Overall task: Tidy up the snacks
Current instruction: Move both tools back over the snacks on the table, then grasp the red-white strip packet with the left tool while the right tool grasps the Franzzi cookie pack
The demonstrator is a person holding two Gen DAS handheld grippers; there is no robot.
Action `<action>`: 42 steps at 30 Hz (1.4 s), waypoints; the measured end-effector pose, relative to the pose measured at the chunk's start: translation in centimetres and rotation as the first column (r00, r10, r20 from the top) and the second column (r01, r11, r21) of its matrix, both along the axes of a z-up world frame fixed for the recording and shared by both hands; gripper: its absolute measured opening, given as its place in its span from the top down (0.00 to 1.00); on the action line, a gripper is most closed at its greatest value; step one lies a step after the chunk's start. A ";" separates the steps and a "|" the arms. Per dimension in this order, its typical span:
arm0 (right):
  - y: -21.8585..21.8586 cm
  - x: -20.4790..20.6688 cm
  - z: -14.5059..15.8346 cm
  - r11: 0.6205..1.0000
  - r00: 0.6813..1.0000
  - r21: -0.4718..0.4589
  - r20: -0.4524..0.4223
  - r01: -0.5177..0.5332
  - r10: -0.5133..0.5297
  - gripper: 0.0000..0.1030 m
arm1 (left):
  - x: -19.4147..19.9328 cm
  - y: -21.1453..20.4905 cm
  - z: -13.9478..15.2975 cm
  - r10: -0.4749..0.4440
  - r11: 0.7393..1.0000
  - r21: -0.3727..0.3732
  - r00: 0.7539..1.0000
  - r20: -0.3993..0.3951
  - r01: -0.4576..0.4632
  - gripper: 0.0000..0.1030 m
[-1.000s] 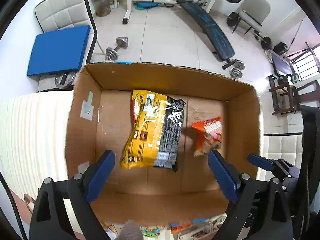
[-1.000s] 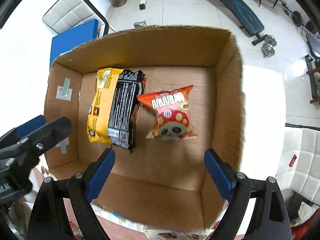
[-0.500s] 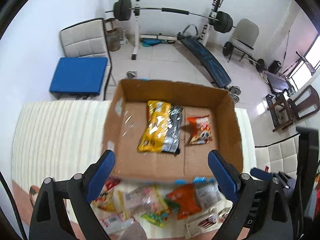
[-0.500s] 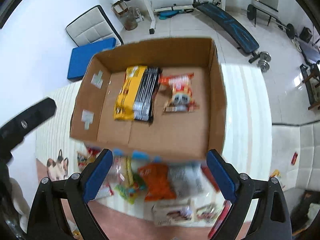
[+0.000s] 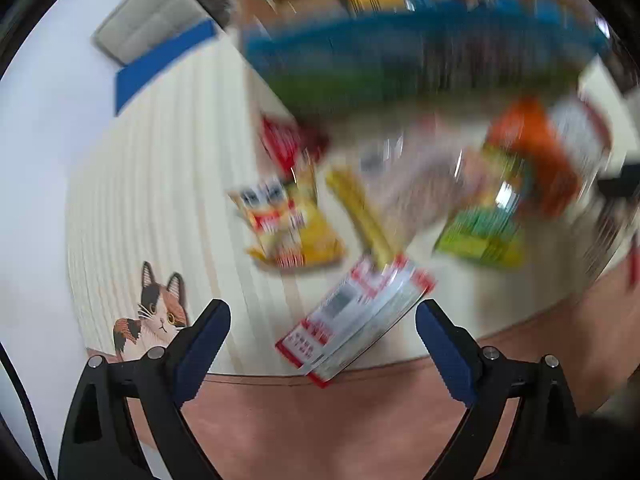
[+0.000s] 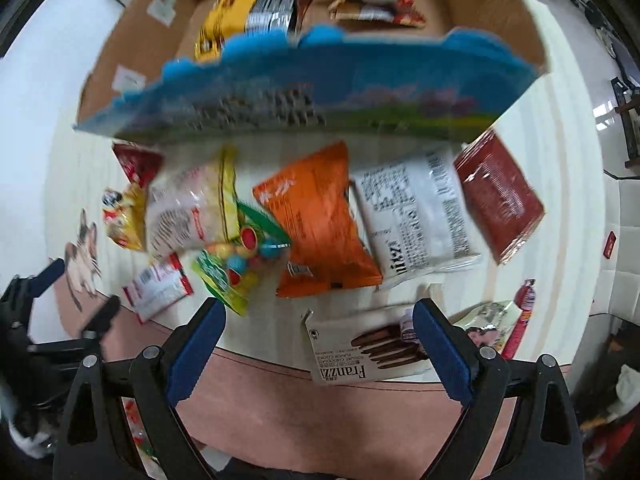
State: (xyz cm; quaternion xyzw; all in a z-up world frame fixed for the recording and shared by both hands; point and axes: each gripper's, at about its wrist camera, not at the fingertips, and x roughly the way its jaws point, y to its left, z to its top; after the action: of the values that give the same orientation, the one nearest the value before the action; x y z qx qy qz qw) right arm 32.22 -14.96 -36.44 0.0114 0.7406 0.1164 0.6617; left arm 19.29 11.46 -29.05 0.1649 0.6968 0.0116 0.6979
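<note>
Cream striped tabletop (image 6: 560,184) carries a spread of snack packets ahead of both tongs. Right tongs (image 6: 318,322) stand wide open, empty; just ahead and right lies a white Franzzi chocolate biscuit box (image 6: 360,350), farther ahead an orange crinkled packet (image 6: 316,220) beside a white printed packet (image 6: 416,216). Beyond these stands the brown cardboard box with blue printed front (image 6: 304,96). Left tongs (image 5: 322,320) gape open, empty, a red-and-white flat packet (image 5: 356,316) between the tips. That view is blurred.
</note>
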 end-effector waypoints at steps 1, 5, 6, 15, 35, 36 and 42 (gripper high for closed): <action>0.2 -0.2 -0.4 1.000 1.000 -0.007 -0.006 -0.008 0.008 0.06 | -0.6 0.0 -1.3 -0.039 0.999 0.012 0.999 -0.031 0.039 0.08; 0.5 -0.9 -1.1 0.999 0.999 -0.012 -0.035 -0.034 0.034 0.06 | -1.8 -0.5 -5.0 -0.147 0.987 0.042 0.980 -0.131 0.154 0.08; 0.4 -1.2 -1.1 0.999 0.998 -0.026 -0.035 -0.044 0.043 0.06 | -1.9 -0.5 -5.9 -0.158 0.984 0.053 0.976 -0.151 0.167 0.08; -6.3 -0.6 -3.4 0.977 0.972 -0.036 -0.101 0.210 -0.213 0.07 | -1.5 1.4 -8.0 0.086 0.987 -0.117 0.973 -0.214 -0.113 0.08; 4.8 -4.4 -3.9 0.752 0.776 -0.241 -0.008 -0.613 0.630 0.10 | -9.4 3.1 -4.3 0.384 0.853 -0.288 0.897 -0.218 -0.435 0.08; 5.9 -5.1 -4.5 0.665 0.700 -0.298 -0.013 -0.685 0.714 0.10 | -9.9 3.8 -4.5 0.413 0.838 -0.288 0.883 -0.222 -0.464 0.08; 7.7 -6.3 -7.6 0.570 0.623 -0.284 -0.154 -0.771 0.767 0.11 | -13.2 6.2 -6.0 0.502 0.786 -0.284 0.835 -0.223 -0.549 0.08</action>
State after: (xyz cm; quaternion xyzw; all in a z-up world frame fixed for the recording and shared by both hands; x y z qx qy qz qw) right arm 25.95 -7.25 -44.08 -0.4188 0.6845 0.2690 0.5326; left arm 6.06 17.69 -35.02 -0.1570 0.7520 0.0755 0.6357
